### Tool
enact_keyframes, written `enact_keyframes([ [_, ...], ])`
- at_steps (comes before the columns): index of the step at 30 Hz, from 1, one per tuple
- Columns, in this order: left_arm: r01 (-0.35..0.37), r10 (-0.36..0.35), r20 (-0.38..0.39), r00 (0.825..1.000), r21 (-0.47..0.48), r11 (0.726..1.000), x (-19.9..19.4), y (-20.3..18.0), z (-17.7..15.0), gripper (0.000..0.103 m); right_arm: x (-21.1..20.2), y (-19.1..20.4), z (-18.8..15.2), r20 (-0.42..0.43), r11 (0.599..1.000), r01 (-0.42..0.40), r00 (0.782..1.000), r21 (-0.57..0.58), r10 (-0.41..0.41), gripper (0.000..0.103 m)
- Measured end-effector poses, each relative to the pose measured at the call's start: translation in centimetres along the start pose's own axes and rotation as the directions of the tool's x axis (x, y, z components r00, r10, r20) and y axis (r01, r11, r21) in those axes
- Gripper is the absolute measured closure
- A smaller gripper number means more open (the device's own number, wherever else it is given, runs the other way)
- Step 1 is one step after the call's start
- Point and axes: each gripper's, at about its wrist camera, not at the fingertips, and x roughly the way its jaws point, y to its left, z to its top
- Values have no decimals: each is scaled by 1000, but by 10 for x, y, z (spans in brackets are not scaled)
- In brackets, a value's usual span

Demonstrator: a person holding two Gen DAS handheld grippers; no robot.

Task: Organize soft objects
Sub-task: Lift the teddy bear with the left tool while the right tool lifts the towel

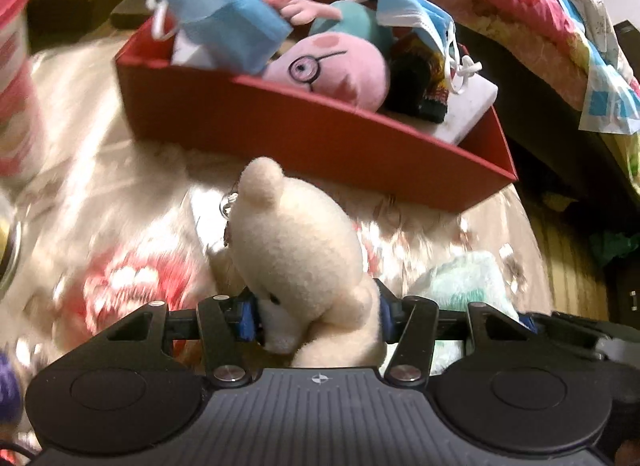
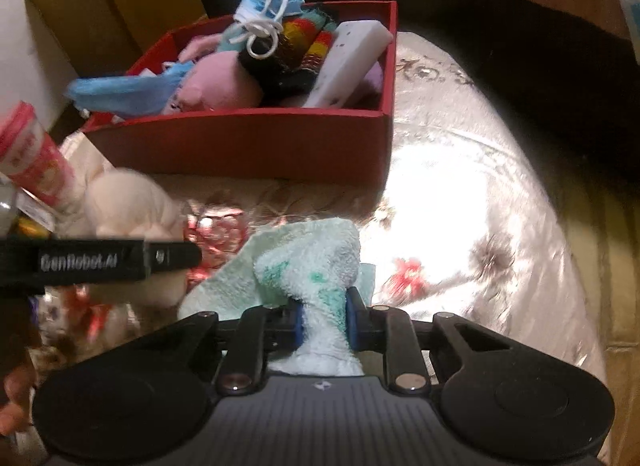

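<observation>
Between left gripper (image 1: 318, 316) fingers sits a clamped cream bear (image 1: 296, 250); only the right view shows right gripper (image 2: 323, 320) pinching a towel (image 2: 316, 266)

Pink-lidded jar (image 1: 14, 77) blurred, cut off (left edge).

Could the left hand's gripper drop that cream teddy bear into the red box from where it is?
Probably yes. The left gripper grips the teddy bear, and the red box sits open-topped just ahead with nothing between them. It is already crowded, though, by the pink plush and face masks.
</observation>
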Motion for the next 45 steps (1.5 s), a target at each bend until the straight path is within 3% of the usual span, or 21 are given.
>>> enact_keyframes([
  [10, 33, -33, -2, 999, -15, 999, -30, 10, -22, 49, -28, 4, -8, 45, 993, -92, 995, 69, 89, 103],
  [15, 70, -68, 47, 997, -36, 997, -50, 17, -18, 49, -46, 0, -9, 100, 977, -168, 983, 129, 156, 103],
  [25, 123, -113, 173, 979, -50, 991, -89, 21, 1, 49, -80, -10, 11, 246, 944, -265, 945, 197, 213, 103],
  [35, 91, -101, 295, 950, 46, 995, -114, -3, 15, 48, -107, -12, 26, 355, 926, -315, 907, 210, 228, 103],
  [45, 48, -84, 436, 896, 94, 994, -145, -12, 32, 48, -144, -19, 44, 509, 903, -370, 833, 217, 219, 103],
])
